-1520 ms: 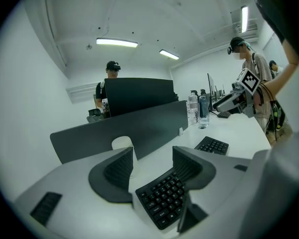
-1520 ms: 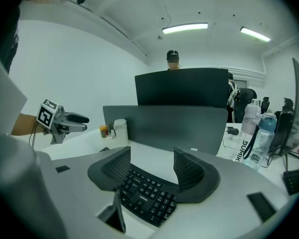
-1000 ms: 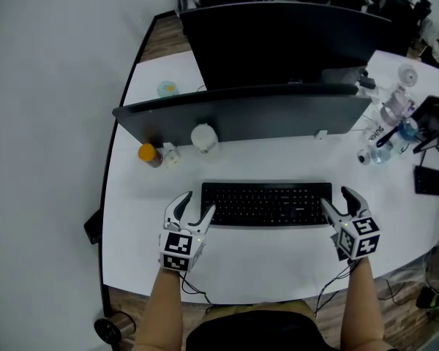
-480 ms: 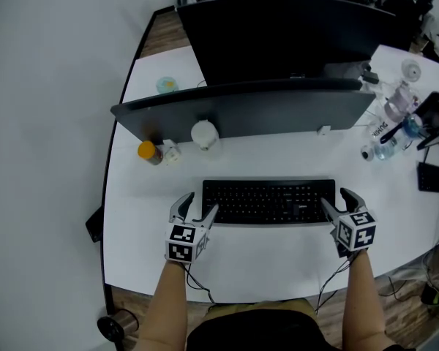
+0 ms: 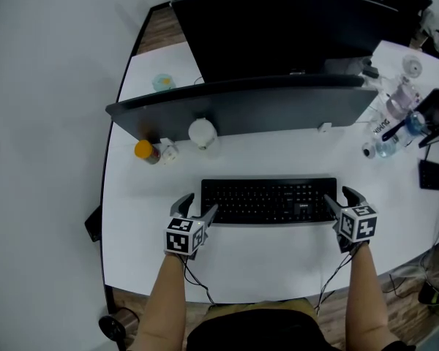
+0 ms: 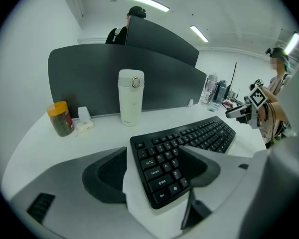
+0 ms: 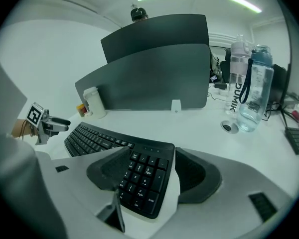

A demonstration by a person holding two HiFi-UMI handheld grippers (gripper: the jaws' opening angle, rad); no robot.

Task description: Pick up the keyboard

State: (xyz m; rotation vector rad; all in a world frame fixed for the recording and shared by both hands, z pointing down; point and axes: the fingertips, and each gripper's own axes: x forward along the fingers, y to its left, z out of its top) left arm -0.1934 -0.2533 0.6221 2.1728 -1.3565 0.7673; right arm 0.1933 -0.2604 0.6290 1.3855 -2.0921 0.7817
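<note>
A black keyboard (image 5: 268, 200) lies flat on the white desk (image 5: 263, 258), just in front of me. My left gripper (image 5: 194, 209) sits low at its left end. Its jaws are opening, and the left gripper view shows the keyboard's (image 6: 182, 151) left end lying between them with gaps to both pads. My right gripper (image 5: 341, 199) is at the right end. In the right gripper view the number pad (image 7: 140, 176) lies between the wide jaws, with a white gap beside the right pad. Neither gripper presses on the keyboard.
A dark grey divider panel (image 5: 241, 112) stands behind the keyboard, with a black monitor (image 5: 278, 31) beyond it. A white flask (image 5: 203, 133), an orange-lidded jar (image 5: 145, 151) and a small white item (image 5: 168, 152) stand before the panel. Bottles (image 5: 395, 115) crowd the far right.
Both grippers have sunk toward the desk and closed in on the keyboard's two ends. The keyboard has not moved.
</note>
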